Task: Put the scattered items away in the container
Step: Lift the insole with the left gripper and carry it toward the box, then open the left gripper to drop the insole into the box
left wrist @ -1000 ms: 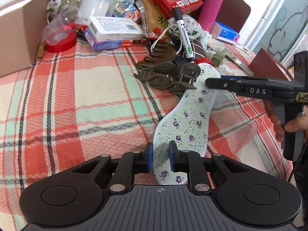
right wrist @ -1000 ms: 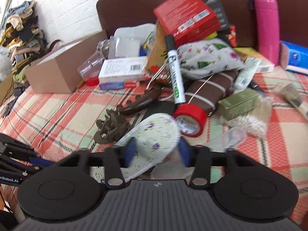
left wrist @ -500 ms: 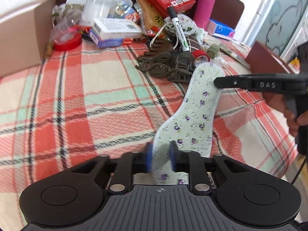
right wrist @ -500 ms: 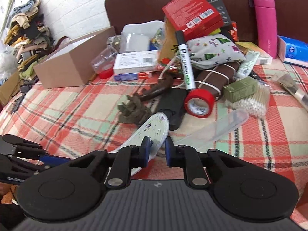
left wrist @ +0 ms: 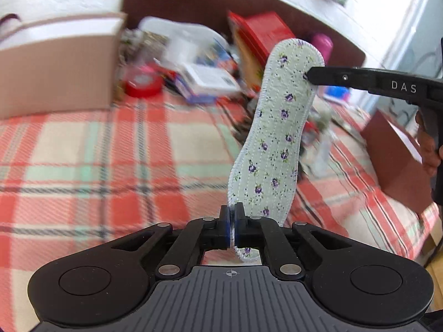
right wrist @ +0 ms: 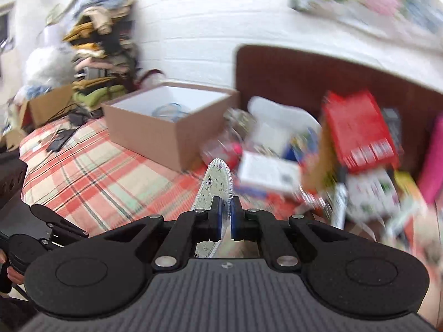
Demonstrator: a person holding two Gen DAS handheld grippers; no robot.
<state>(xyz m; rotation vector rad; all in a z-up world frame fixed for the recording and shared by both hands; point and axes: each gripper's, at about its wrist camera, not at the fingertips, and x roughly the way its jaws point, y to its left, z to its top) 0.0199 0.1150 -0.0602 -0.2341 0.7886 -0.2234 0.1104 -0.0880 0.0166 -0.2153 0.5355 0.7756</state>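
A floral shoe insole (left wrist: 279,138) is held in the air above the plaid cloth by both grippers. My left gripper (left wrist: 232,215) is shut on its heel end. My right gripper (right wrist: 226,215) is shut on its toe end (right wrist: 214,182); its fingers (left wrist: 346,78) reach in from the right in the left wrist view. The open cardboard box (right wrist: 171,127) stands on the cloth, ahead and left of the right gripper, with a blue cable inside. It also shows at far left in the left wrist view (left wrist: 55,69).
A blurred pile lies at the back by the brown headboard (right wrist: 290,74): a red box (right wrist: 360,130), a white box (right wrist: 268,171), a red tape roll (left wrist: 142,83), a pink bottle (left wrist: 322,45). A brown box (left wrist: 398,155) sits at the right edge.
Both grippers have lifted the insole off the cloth and raised it steeply. The views have swung left toward the cardboard box. Both stay shut on the insole.
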